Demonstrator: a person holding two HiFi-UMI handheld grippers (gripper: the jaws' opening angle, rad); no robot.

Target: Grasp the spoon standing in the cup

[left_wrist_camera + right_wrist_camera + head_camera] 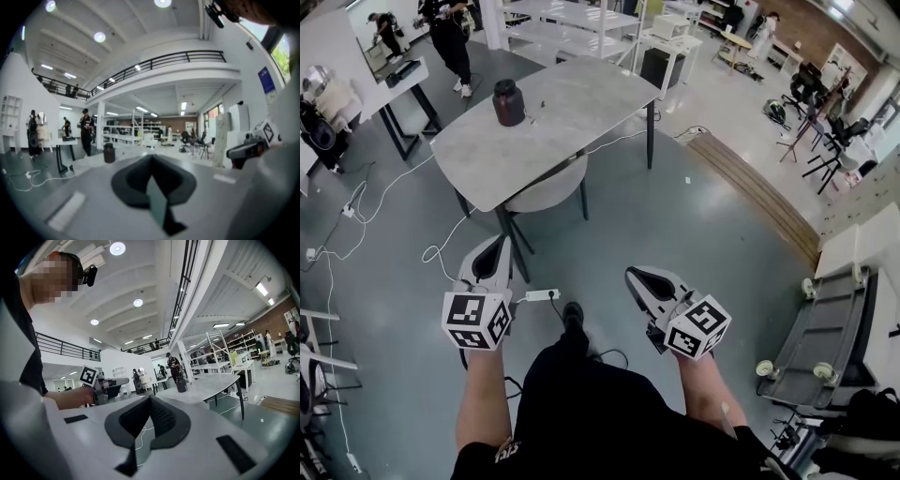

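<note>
Standing back from the worktop, with the approach not yet begun. Nearest, I hold my left gripper [501, 246] and right gripper [636, 277] low over the floor, one on each side of my shoe [573, 315]. Each has its jaws pressed fully together with nothing between them, as both gripper views confirm.

Between the grippers, a power strip [542, 294] and its cable lie on the floor. Beyond them a pale chair [546, 192] is tucked under the near edge of the grey worktop [581, 94].

The only vessel on that surface is a dark container [508, 102], upright towards the far left corner and well apart from both grippers. I judge this to be the cup. The spoon itself is too small to make out from here.

Step in hand, as I judge it: closing the distance to the worktop. The next move calls for walking round the chair and cable, opening one pair of jaws, and bringing them level with the spoon's handle above the container's rim. Misjudging the handle's lean could tip the container.
</note>
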